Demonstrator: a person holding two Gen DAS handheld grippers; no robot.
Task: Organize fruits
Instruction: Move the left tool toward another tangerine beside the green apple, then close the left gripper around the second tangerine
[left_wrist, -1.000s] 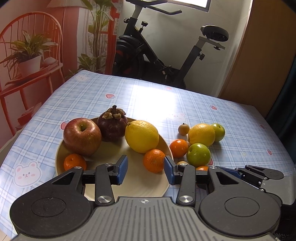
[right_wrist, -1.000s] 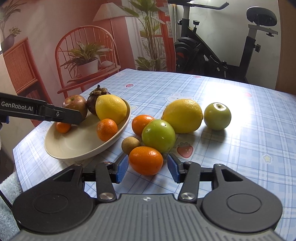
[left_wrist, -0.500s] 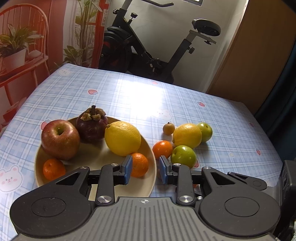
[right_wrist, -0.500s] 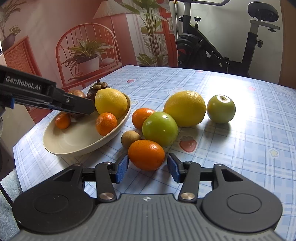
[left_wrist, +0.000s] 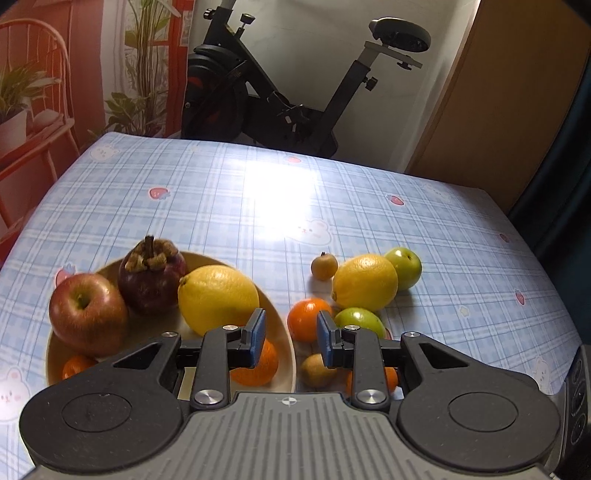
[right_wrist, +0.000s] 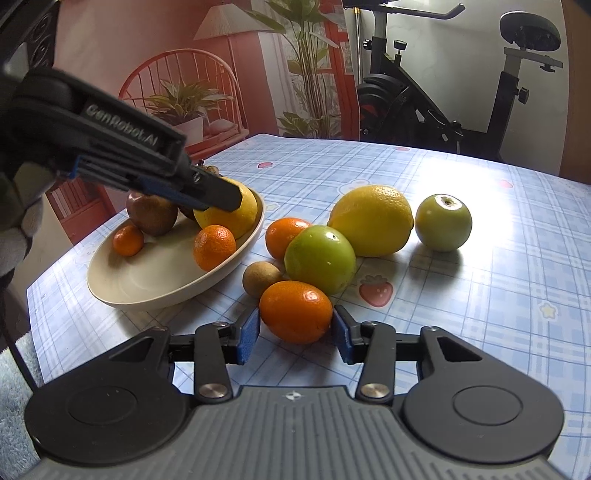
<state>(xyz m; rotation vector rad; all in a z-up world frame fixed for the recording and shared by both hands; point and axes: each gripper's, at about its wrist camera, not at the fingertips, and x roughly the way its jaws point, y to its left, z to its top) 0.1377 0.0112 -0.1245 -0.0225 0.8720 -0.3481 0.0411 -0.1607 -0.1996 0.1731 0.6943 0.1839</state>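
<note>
A cream bowl (right_wrist: 155, 291) holds an apple (left_wrist: 86, 308), a mangosteen (left_wrist: 151, 275), a lemon (left_wrist: 218, 299) and two small oranges (right_wrist: 214, 246). Loose on the checked cloth lie a lemon (right_wrist: 371, 219), two green fruits (right_wrist: 319, 258), oranges (right_wrist: 286, 236) and small brown fruits (right_wrist: 260, 277). My right gripper (right_wrist: 294, 334) is open, with its pads on either side of the nearest orange (right_wrist: 295, 310) on the table. My left gripper (left_wrist: 290, 336) is open and empty, raised above the bowl's right rim; it also shows in the right wrist view (right_wrist: 218, 197).
An exercise bike (left_wrist: 295, 96) and a wooden door stand beyond the table's far edge. A red chair with a potted plant (right_wrist: 184, 107) is off the left side. Bare cloth (left_wrist: 258, 192) stretches behind the fruit.
My left gripper has lifted up and drifted right, off the bowl's small orange, and its jaws have narrowed. My right gripper has moved forward so the orange sits between its pads.
</note>
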